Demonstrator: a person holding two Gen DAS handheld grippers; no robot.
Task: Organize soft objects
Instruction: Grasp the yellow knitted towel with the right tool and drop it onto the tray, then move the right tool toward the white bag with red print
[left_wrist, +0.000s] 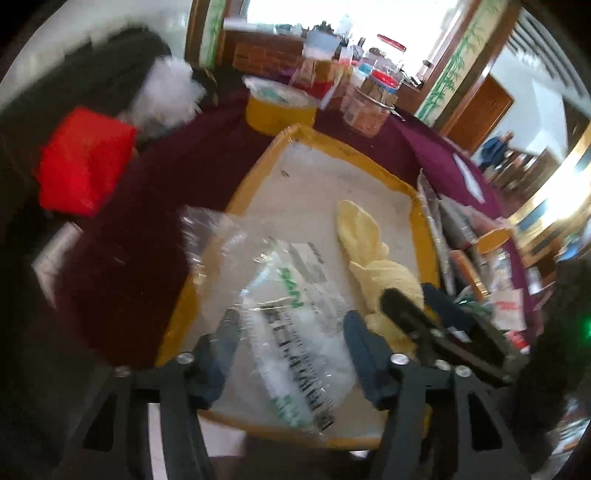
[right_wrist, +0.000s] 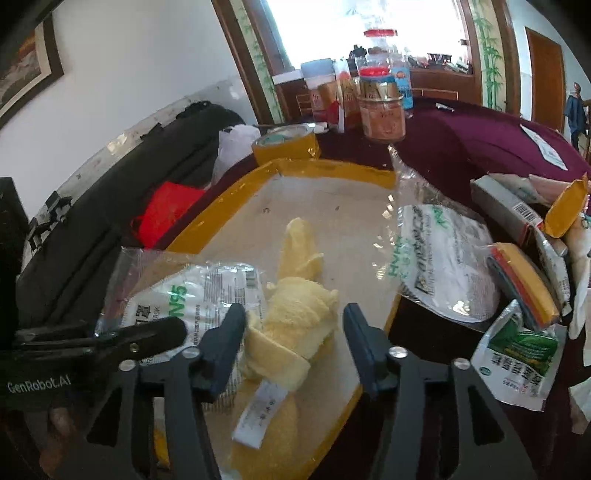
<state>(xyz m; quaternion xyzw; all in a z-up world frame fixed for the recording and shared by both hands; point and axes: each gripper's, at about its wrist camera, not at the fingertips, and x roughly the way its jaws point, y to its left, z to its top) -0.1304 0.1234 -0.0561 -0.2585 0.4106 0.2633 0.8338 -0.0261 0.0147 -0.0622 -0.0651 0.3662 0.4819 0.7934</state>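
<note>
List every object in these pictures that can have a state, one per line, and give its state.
Left gripper: open, astride the clear plastic N95 mask packet.
Right gripper: open, astride the pale yellow cloth.
N95 mask packet: lying flat, sealed or not cannot be told.
Yellow cloth: crumpled, white label showing.
Yellow-rimmed tray: holds both.
Red-lidded glass jar: upright, lidded.

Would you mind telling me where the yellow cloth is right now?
The yellow cloth lies on the yellow-rimmed tray, between the right tool's open fingers, with the N95 mask packet beside it on the left.
</note>
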